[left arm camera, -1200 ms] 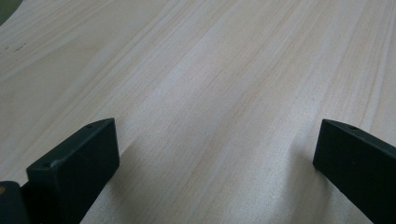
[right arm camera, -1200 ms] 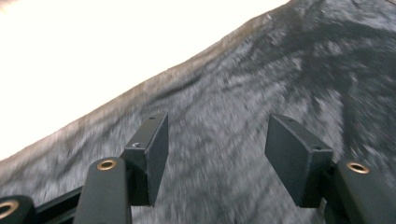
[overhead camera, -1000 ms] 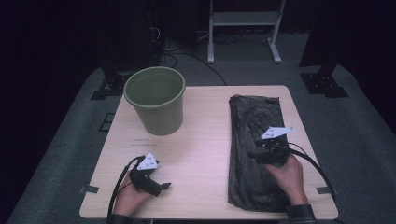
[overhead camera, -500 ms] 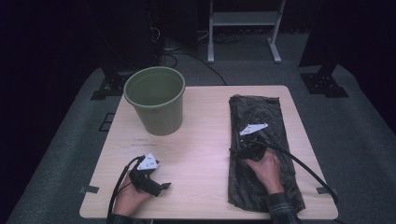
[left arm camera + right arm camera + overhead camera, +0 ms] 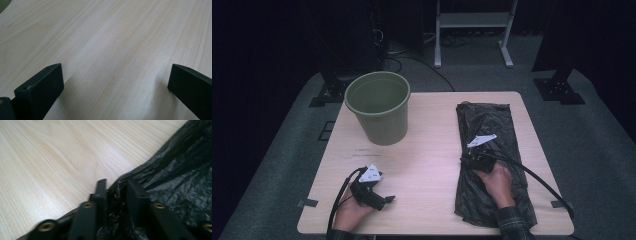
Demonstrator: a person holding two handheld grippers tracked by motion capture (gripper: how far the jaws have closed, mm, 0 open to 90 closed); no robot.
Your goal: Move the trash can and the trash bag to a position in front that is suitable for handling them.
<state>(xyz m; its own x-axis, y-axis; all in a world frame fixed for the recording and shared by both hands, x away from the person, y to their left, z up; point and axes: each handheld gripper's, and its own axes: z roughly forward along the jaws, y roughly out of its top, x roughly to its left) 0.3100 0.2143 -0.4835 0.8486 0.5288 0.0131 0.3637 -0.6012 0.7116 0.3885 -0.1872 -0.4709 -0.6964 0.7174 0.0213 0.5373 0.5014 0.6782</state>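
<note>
— Where's the bag now?

— The black plastic bag [image 5: 492, 165] lies flat along the right side of the worktop [image 5: 427, 170], well apart from the green bucket [image 5: 378, 106] at the far left. My right tool [image 5: 468, 161] is down at the bag's left edge, about halfway along it. Its jaws have just been closing, and in the right gripper view a bunched fold of the film sits pinched between them, so I'd call that a grip on the bag.

— And the other hand?

— My left tool [image 5: 388, 199] rests near the front left of the worktop, jaws wide apart over bare wood, holding nothing.

— How do you do this well?

— Keep the pinch firm and lift slowly, I think, so the thin film peels up without slipping out. If only one layer is caught, that might help open the bag.

— Is it one layer?

— I can't tell; the folds between the jaws are dark and blurred, and my hand [image 5: 498, 181] covers part of the bag from above.
</note>
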